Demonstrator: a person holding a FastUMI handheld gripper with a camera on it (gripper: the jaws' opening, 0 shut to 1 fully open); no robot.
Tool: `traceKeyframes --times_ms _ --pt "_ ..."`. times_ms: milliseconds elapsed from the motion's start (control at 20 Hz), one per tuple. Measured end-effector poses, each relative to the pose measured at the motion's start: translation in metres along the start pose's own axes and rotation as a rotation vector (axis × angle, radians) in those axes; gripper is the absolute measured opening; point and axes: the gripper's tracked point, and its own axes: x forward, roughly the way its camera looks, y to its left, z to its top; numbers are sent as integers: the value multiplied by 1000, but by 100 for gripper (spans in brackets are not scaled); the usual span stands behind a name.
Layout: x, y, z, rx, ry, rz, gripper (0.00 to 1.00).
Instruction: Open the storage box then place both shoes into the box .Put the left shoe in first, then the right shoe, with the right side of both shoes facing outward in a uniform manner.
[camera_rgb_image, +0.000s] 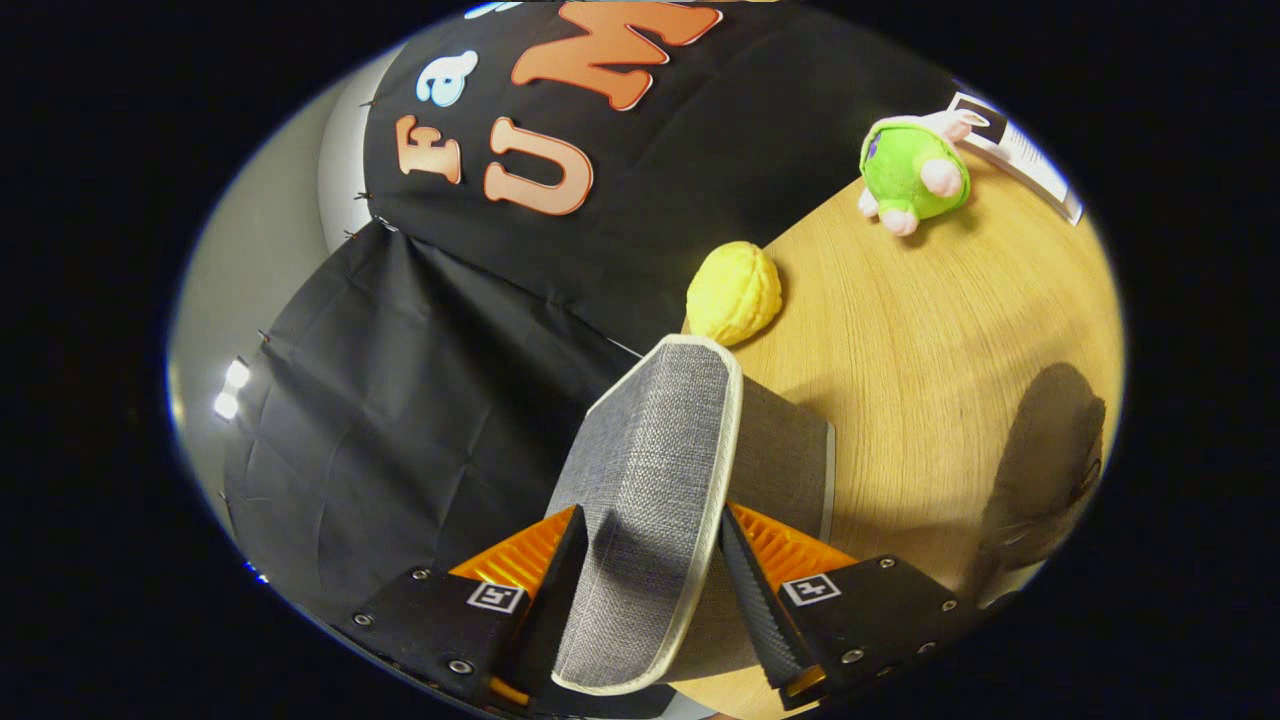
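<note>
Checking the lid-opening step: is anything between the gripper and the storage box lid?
Nothing visible. The gripper is shut on the grey fabric lid, a finger on each side. The yellow walnut-shaped toy and green plush toy lie beyond it on the wooden table.

Box lid (655, 480) sits between the gripper (648, 570) fingers, one finger against each face, lid raised edge-on over the storage box (785, 450), which stands on the table (930, 340) just ahead. Beyond the lid's far end, a walnut-shaped toy (734, 293) rests on the table at its edge by the cloth wall (420, 400); farther back and to the right lies a plush toy (912, 172), with a paper card (1020, 150) just behind it at the table's far side.
</note>
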Motion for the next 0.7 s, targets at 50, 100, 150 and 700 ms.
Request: traceKeyframes --times_ms 50,100,150,700 --pt "-5 8 6 4 -20 33 73" --pt "-4 14 11 0 -37 73 70" --pt "-3 12 7 6 -18 92 65" --pt "-2 39 26 109 -100 159 3"
